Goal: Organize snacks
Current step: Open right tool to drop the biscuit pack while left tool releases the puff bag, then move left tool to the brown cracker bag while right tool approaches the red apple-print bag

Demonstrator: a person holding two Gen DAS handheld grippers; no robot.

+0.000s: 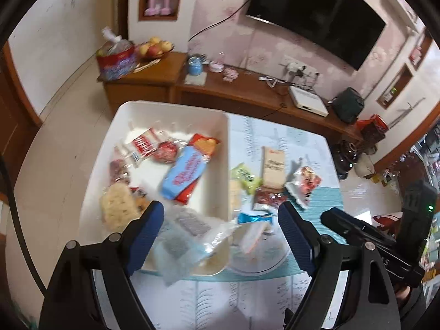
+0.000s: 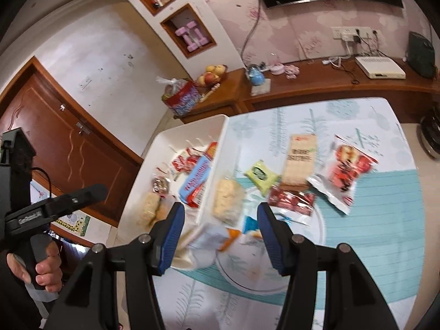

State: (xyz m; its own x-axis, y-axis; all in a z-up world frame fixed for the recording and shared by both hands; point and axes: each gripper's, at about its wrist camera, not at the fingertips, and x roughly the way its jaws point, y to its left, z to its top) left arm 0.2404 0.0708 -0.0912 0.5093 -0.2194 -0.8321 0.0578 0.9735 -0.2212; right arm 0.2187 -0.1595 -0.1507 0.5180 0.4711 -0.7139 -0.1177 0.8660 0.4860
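Both grippers hang over the near end of the table (image 2: 357, 288), each tilted down toward the snacks. Left gripper (image 1: 220, 220) stands with its blue pads wide apart; a blurred clear packet (image 1: 187, 236) lies below and between them, over the near rim of the white tray (image 1: 170, 107), and no pad presses on it. Right gripper (image 2: 220, 231) has its pads parted about halfway, and a blurred pale packet (image 2: 209, 239) sits between them by the tray's near corner; whether the pads grip it I cannot tell. The tray's long right wall runs close beside the loose pile, so room there is tight, while the teal mat (image 2: 385, 220) to the right lies bare. Inside the tray are a blue biscuit pack (image 1: 184, 176), a red-and-white wrapper (image 1: 148, 143) and a pale rice cake (image 1: 118, 206). On the table, just beyond the right gripper's pads, lie a green packet (image 2: 260, 174), a brown bar (image 2: 299, 162), a dark red packet (image 2: 291, 199) and a red-and-white bag (image 2: 343, 173), all near one another. A hand (image 2: 46, 272) holds the left gripper's handle, well clear at the left edge.
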